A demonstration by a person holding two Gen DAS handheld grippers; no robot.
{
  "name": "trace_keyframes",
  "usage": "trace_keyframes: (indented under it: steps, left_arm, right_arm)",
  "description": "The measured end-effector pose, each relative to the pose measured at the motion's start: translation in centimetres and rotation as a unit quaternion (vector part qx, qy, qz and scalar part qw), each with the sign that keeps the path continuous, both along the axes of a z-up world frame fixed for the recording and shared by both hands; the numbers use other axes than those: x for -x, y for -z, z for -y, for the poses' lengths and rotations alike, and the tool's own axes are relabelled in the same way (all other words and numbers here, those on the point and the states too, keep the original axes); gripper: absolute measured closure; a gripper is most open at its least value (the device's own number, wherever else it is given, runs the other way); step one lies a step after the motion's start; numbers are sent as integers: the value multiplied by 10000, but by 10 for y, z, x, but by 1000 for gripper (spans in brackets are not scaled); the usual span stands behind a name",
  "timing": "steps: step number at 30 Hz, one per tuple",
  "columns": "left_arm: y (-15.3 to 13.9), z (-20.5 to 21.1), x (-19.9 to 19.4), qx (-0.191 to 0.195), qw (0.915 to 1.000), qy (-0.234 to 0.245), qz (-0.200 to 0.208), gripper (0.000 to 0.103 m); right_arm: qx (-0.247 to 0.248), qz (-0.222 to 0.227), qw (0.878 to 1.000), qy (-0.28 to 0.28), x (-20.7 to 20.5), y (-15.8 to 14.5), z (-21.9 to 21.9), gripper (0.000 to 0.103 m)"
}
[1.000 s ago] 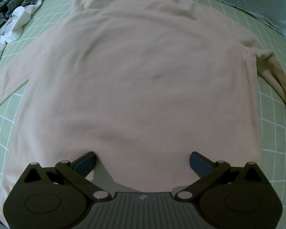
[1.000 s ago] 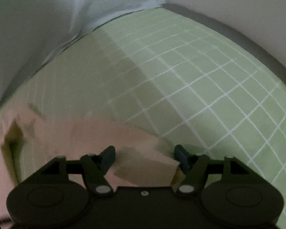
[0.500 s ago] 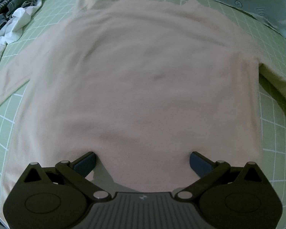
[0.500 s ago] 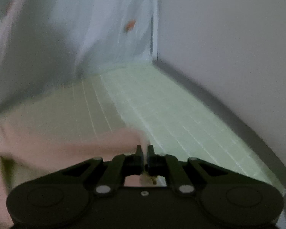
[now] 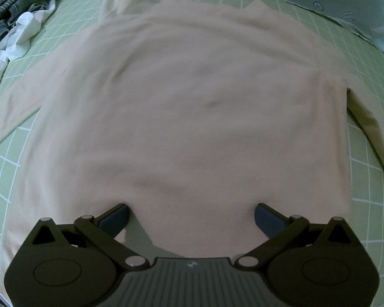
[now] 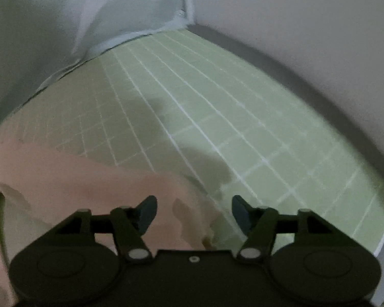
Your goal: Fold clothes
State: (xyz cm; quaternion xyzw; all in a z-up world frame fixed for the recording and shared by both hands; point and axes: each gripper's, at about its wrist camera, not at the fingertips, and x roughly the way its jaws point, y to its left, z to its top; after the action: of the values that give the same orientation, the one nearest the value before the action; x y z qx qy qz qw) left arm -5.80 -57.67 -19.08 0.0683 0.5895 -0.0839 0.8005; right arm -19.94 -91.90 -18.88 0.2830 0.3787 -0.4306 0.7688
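Note:
A pale peach long-sleeved top lies flat on the green grid mat, collar at the far end, hem near me. My left gripper is open, its jaws wide apart just above the hem. One sleeve runs off to the left, the other along the right side. In the right wrist view, my right gripper is open over the end of a sleeve, which lies rumpled under and between the fingers.
A pile of other clothes, denim and white, sits at the mat's far left corner. A pale cloth backdrop and a wall border the mat on the right gripper's side.
My right gripper was shut on the sleeve end half a second ago; it has opened and the sleeve lies on the mat. The left gripper has barely moved.

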Motion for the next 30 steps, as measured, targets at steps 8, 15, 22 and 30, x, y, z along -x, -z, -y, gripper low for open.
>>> trace_keyframes:
  steps: [8, 15, 22, 30]
  left_arm:
    - [-2, 1, 1, -1, 10000, -22, 29, 0]
    - [3, 1, -5, -6, 10000, -2, 17, 0]
    - [4, 4, -8, -12, 10000, -18, 13, 0]
    - [5, 4, -10, -12, 10000, -13, 15, 0]
  right_arm:
    - [-49, 287, 9975, 650, 27, 5, 13, 57]
    - [67, 438, 9972, 600, 40, 4, 19, 68]
    - [5, 514, 9987, 53, 26, 12, 14, 68]
    - [20, 439, 9987, -242, 21, 18, 18, 103]
